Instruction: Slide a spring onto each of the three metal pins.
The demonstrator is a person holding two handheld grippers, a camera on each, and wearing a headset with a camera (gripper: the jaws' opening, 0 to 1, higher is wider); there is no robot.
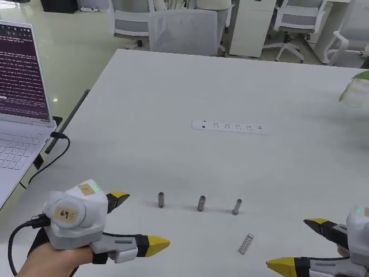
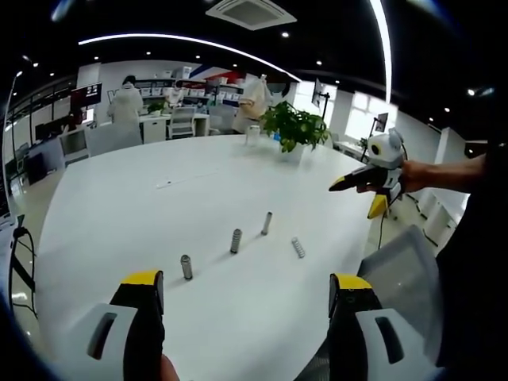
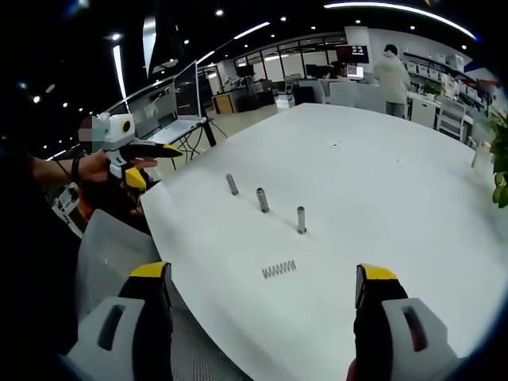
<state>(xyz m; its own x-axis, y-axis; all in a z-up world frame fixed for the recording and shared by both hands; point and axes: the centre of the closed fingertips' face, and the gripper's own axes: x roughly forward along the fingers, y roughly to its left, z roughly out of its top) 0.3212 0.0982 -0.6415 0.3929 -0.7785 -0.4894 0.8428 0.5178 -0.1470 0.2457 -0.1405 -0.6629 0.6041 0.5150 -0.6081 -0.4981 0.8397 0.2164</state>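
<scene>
Both grippers wide open, nothing held: left gripper (image 1: 138, 222) over the table's (image 1: 173, 92) near edge on the left, right gripper (image 1: 295, 243) on the right. Between them, three pins (image 1: 201, 203) stand in a row. One loose spring (image 1: 246, 243) lies flat near the rightmost pin.

Three metal pins stand in a row: left pin (image 1: 161, 199), middle pin (image 1: 201, 203), right pin (image 1: 237, 206). Three springs: two sleeve the left and middle pins, and one loose spring (image 1: 246, 243) lies nearer. One power strip (image 1: 230, 126) far, one laptop (image 1: 20, 75) left. Two grippers: left gripper (image 1: 144, 220), right gripper (image 1: 289, 242).
</scene>
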